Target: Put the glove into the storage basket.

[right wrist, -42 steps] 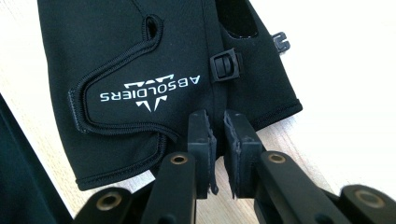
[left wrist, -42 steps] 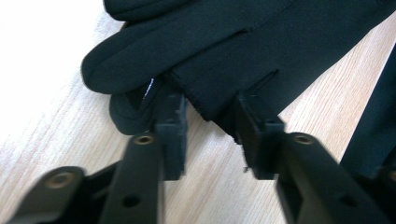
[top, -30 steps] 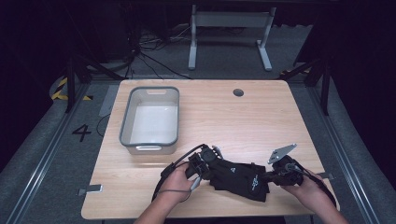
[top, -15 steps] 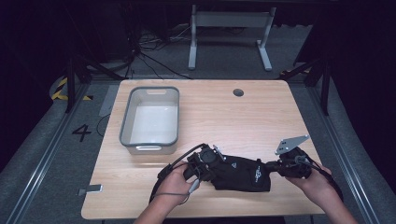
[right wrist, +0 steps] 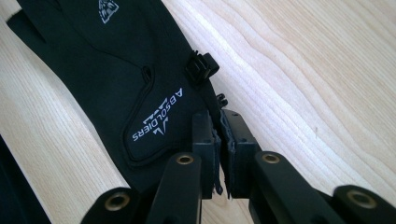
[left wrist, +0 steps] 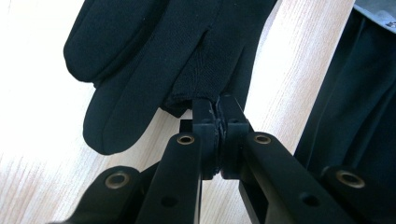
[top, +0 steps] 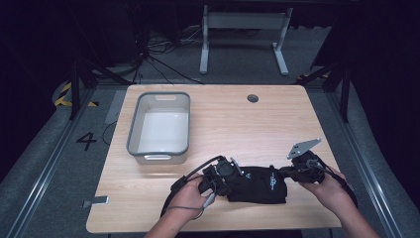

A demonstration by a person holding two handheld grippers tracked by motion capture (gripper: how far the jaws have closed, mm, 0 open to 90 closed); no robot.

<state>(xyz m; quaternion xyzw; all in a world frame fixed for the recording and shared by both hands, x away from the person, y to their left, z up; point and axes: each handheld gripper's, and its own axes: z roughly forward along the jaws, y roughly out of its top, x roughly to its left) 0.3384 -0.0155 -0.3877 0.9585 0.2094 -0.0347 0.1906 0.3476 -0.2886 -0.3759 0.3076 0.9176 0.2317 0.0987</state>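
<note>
A black glove [top: 257,184] lies near the table's front edge, stretched between my two grippers. My left gripper [top: 236,174] holds its left end. In the left gripper view the jaws [left wrist: 217,109] are shut on the fabric of one of the glove's fingers [left wrist: 154,56]. My right gripper [top: 284,171], with its grey plate on top, holds the right end. In the right gripper view the jaws [right wrist: 218,123] pinch the cuff edge of the glove [right wrist: 116,70], close to a white printed logo and a small black clip [right wrist: 201,66].
A grey open bin [top: 158,157] stands on the wooden table [top: 237,124] at the left, behind my left hand. A round cable hole [top: 252,98] sits near the table's far edge. Dark cloth [left wrist: 355,102] hangs at the right of the left gripper view.
My right gripper has moved right and a little upward with the cuff, drawing the glove out longer. The left gripper has stayed in place.
</note>
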